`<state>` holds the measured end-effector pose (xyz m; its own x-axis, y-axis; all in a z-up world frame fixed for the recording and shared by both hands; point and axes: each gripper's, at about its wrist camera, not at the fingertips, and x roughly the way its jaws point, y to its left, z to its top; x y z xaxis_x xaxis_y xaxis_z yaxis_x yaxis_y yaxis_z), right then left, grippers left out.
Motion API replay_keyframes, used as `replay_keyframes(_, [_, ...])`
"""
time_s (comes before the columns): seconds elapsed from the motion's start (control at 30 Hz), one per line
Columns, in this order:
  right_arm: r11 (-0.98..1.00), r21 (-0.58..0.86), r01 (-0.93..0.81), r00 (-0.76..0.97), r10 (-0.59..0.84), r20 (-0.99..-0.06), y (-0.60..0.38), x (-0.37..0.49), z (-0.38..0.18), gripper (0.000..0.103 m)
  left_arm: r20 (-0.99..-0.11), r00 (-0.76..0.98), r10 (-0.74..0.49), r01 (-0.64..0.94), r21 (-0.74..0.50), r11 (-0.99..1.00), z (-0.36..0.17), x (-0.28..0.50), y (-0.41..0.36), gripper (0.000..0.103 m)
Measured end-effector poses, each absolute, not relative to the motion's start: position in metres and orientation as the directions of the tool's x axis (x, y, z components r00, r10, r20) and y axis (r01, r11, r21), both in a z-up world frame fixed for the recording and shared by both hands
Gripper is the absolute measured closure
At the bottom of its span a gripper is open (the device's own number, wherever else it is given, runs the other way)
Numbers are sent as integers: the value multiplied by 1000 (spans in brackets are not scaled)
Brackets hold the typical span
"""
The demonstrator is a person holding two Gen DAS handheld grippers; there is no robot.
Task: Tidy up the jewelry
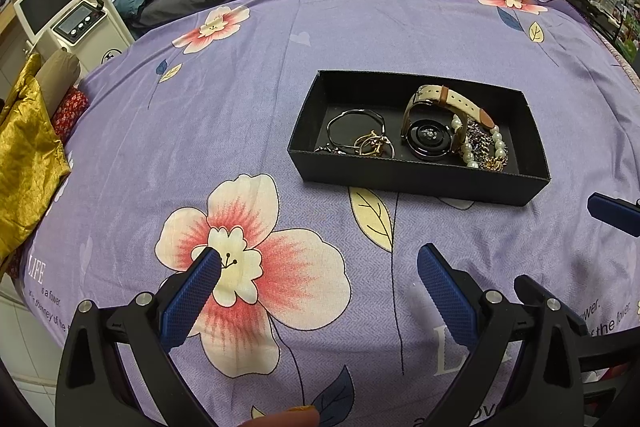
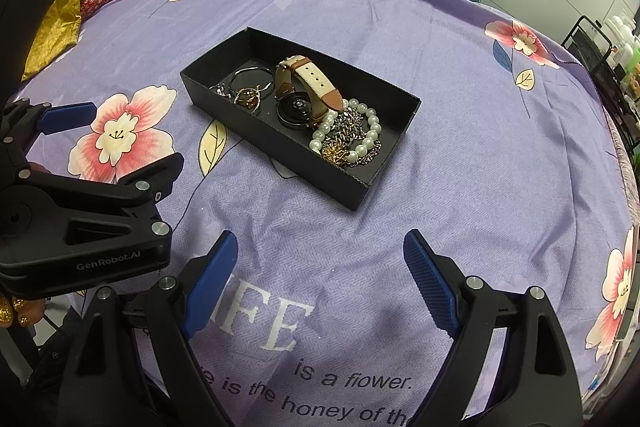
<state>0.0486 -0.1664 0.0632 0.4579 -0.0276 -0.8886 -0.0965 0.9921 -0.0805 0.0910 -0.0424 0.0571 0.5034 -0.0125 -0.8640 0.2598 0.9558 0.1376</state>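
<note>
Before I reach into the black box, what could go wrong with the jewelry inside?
1. The pearl bracelet lies tangled with the chains; lifting one may drag the other out.
2. The watch leans on that pile, its strap arching above, so it may tip over.
3. The box sits on soft cloth and may slide if the open tongs push a wall.

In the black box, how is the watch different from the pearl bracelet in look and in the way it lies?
The watch has a flat cream and brown strap and a round black case, while the pearl bracelet is a string of white beads. The watch strap arches up above the box floor; the pearl bracelet lies low, tangled with metal chains. The watch sits mid-box; the pearl bracelet sits toward one end. Both rest inside the same black box.
</note>
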Motion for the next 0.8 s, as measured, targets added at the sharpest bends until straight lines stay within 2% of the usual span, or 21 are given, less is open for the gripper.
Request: replay_keyframes(0.8, [992,-83,-96,454,-31,-891,-167,49,62,19,-865,502,-10,269,145,952,56,91,-45,7])
